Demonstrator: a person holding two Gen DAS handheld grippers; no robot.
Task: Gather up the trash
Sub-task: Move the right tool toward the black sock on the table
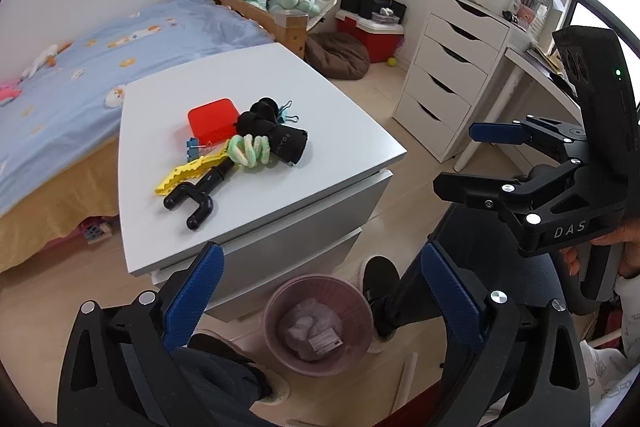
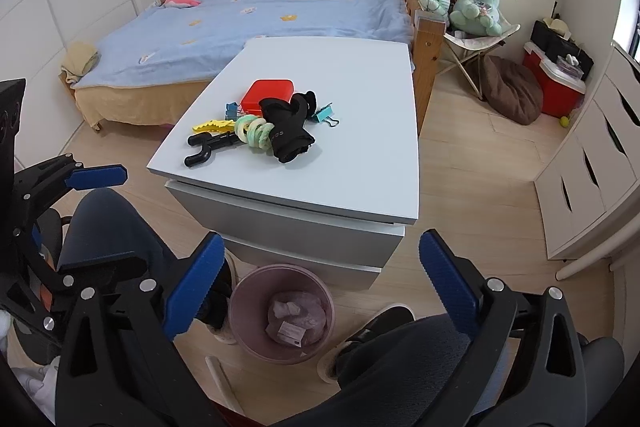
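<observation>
1. Left gripper (image 1: pixel 320 291) is being held spread and empty directly above the round pink plastic wastebasket (image 1: pixel 320 363).
2. Right gripper (image 2: pixel 322 283) is likewise being held agape, empty, just beside.
3. Crumpled trash (image 1: pixel 310 327) is lying inside the wastebasket, below the white cabinet (image 1: pixel 260 131).

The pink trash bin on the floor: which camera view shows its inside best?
The right wrist view shows the pink trash bin best: its whole rim is visible between the open fingers, with crumpled wrappers and a label inside. In the left wrist view it is equally unblocked but sits lower in the picture, its far inner wall hidden.
</observation>
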